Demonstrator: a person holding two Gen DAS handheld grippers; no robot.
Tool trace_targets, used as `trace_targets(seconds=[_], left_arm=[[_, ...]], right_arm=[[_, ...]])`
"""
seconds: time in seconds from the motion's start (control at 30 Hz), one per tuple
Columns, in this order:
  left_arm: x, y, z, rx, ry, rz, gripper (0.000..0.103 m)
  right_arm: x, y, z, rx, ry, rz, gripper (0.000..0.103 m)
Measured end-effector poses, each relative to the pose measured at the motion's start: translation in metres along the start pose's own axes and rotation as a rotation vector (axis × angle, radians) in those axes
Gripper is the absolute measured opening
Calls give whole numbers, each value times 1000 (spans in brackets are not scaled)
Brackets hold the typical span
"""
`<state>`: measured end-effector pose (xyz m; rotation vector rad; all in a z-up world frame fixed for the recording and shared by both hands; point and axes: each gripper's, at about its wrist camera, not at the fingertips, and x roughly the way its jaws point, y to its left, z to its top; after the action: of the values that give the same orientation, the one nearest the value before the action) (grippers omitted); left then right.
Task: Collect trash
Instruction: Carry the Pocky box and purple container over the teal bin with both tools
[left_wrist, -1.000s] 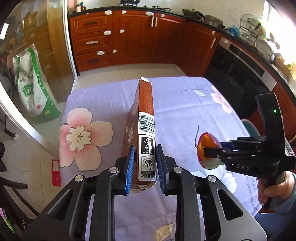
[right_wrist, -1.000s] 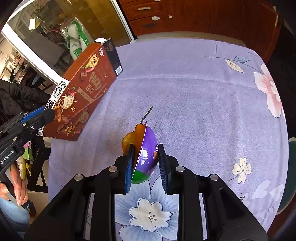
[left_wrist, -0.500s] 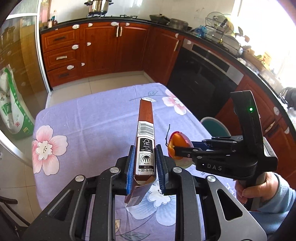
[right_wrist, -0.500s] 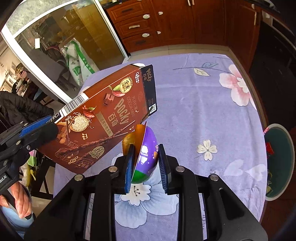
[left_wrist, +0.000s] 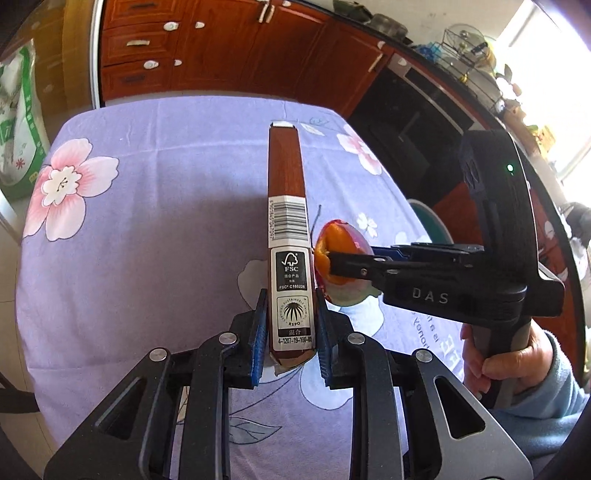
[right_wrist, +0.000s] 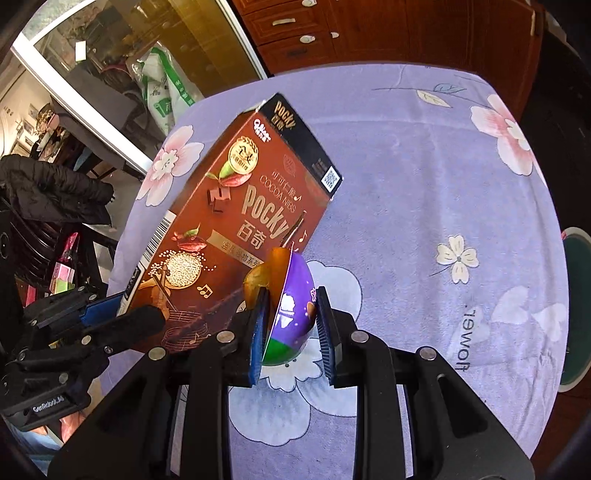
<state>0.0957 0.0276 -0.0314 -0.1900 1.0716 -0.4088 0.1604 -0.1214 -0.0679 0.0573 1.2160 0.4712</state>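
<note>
Left claw (left_wrist: 290, 334) pinches the box (left_wrist: 288, 236) by its narrow end above the surface (left_wrist: 147, 229), right claw (right_wrist: 290, 325) pinches the wrapper (right_wrist: 291, 306) beside it; the long box could pivot loose.

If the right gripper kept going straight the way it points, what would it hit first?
Most likely the tablecloth. The right gripper, shut on the purple cup, points down at bare cloth; the Pocky box sits just left of that line, though depth is unclear.
</note>
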Motion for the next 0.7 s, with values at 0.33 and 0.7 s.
trace_targets(seconds=[0.33,0.7], left_arm=[[46,-3,13,54,104,75,26],[32,-34,18,135,51,188,18]], right_arm=[[15,-7,3,14,26,-12,24],[-12,-30,-1,66,-33,1,24]])
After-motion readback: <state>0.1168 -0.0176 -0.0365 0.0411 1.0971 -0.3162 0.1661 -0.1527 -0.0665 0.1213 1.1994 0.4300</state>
